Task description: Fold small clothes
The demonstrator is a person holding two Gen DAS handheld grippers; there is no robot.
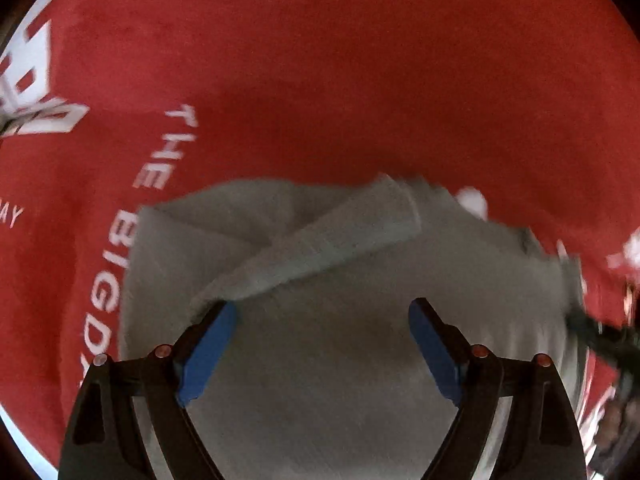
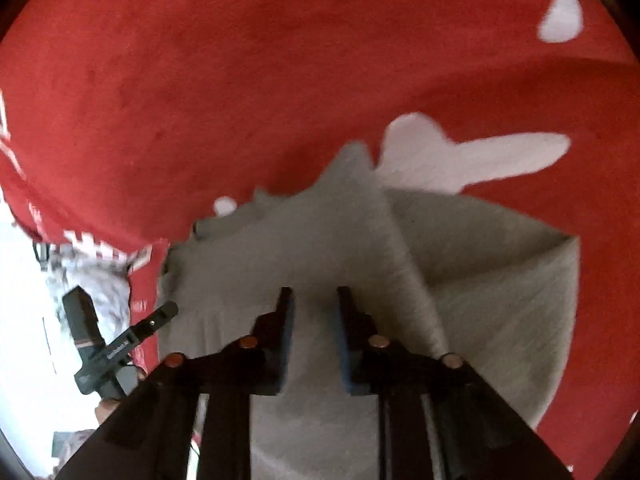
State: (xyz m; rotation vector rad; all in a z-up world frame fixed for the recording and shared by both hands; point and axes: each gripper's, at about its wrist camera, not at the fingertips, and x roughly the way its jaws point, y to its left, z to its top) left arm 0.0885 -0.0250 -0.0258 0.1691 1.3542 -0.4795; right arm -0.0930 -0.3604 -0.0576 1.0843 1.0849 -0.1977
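A small grey garment [image 1: 360,320] lies on a red cloth with white lettering [image 1: 320,80]. One grey sleeve [image 1: 328,240] is folded diagonally across its body. My left gripper [image 1: 322,306] hovers just above the garment with its blue pads wide apart and nothing between them; its left pad is near the sleeve's lower end. In the right wrist view the same garment [image 2: 280,248] shows a folded ridge [image 2: 404,264]. My right gripper [image 2: 315,294] points down at it, its jaws open only by a narrow gap with nothing visibly pinched.
The red cloth [image 2: 200,100] carries white shapes [image 2: 460,152] beside the garment. Its edge falls away at the left of the right wrist view, where a bright white floor [image 2: 24,300] shows. The left gripper [image 2: 124,300] appears there too.
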